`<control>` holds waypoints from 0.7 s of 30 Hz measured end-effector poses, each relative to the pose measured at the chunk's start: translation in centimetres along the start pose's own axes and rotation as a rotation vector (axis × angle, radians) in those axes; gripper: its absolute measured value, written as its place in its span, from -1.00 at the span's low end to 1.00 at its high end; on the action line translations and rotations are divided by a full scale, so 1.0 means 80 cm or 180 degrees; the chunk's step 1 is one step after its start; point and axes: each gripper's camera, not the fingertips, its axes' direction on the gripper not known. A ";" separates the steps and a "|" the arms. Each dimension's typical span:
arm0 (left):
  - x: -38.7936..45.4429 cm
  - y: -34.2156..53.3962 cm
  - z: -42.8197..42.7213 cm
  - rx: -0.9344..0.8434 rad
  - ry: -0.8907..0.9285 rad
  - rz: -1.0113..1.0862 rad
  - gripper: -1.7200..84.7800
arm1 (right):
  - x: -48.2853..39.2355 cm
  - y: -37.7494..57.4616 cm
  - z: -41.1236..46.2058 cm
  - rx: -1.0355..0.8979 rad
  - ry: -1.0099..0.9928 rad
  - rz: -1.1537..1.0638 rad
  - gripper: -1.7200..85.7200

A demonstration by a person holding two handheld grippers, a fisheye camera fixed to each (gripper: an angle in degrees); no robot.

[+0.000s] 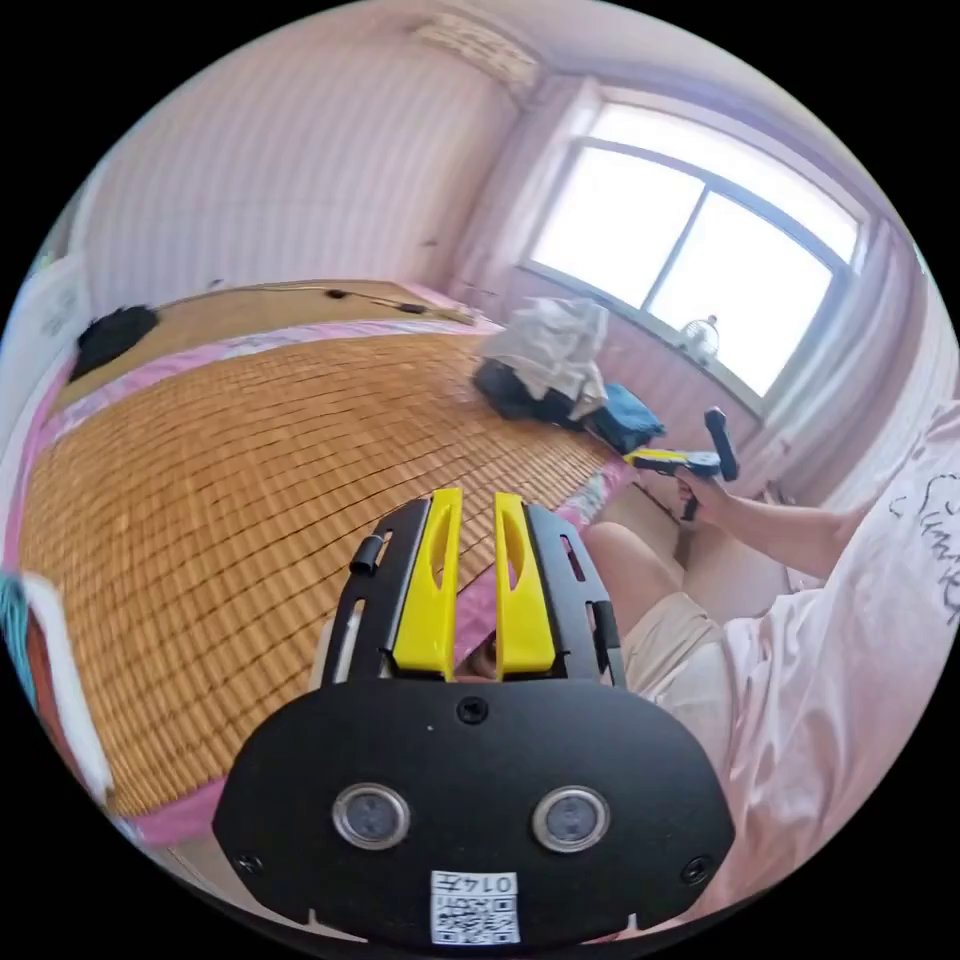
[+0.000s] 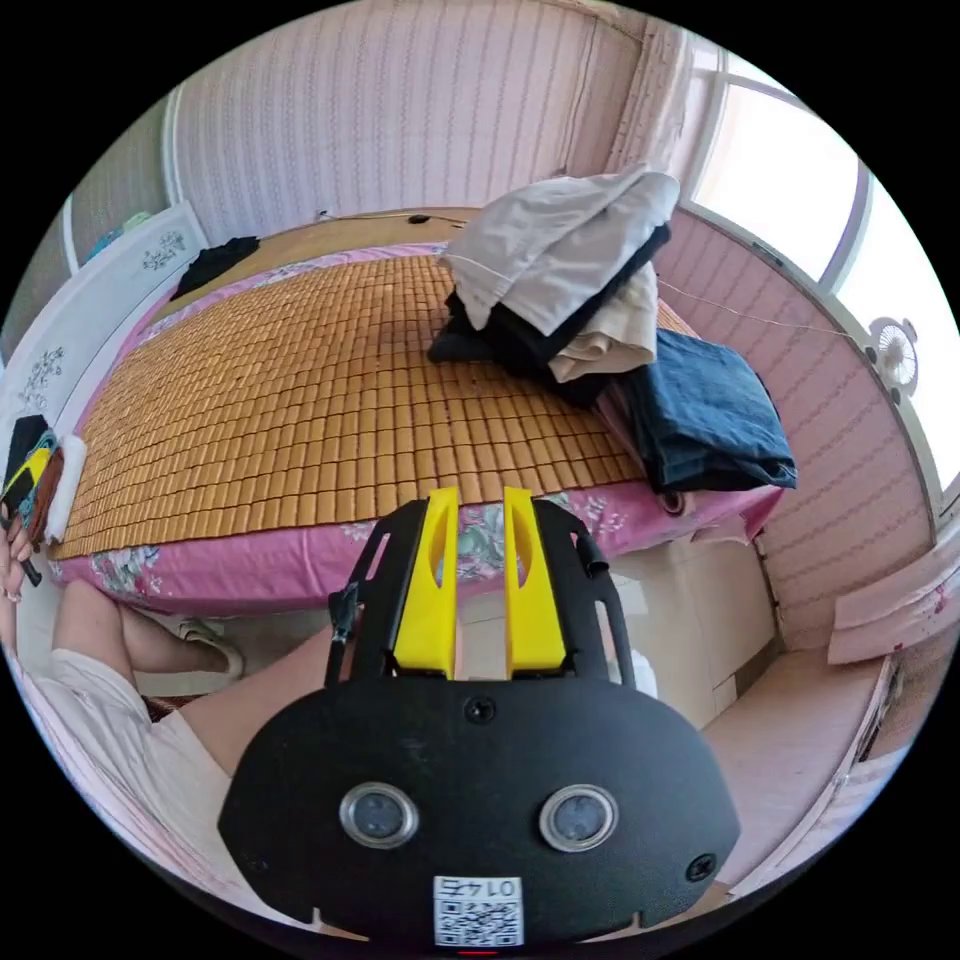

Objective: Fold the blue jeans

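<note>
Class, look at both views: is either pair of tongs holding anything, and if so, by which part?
Nothing is held. The left tongs and right tongs stand open and empty; the blue jeans lie folded on the bed.

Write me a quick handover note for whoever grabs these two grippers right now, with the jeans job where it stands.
Left gripper: yellow jaws slightly apart, holding nothing, over the woven bamboo mat.
Right gripper: the same, empty, off the bed's near edge.
Blue denim jeans: lying bunched at the bed's corner by the window, beside a pile of white, black and beige clothes.
Done: nothing; the jeans are untouched.
Left: pull the jeans onto the mat, spread them flat, fold them.
</note>
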 end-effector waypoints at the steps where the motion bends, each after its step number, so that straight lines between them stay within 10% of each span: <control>1: 0.014 -0.013 0.025 -0.0042 0.0064 0.0131 -0.81 | 0.012 -0.002 -0.001 0.0023 0.0069 0.0016 -0.76; 14: 0.287 -0.190 0.632 -0.1307 0.0922 0.1412 -0.68 | 0.194 -0.095 0.048 -0.0241 0.0913 -0.0519 -0.63; 21: 0.354 -0.243 0.812 -0.1511 0.0961 0.1261 -0.64 | 0.327 -0.080 -0.044 0.0184 -0.0322 0.0071 -0.82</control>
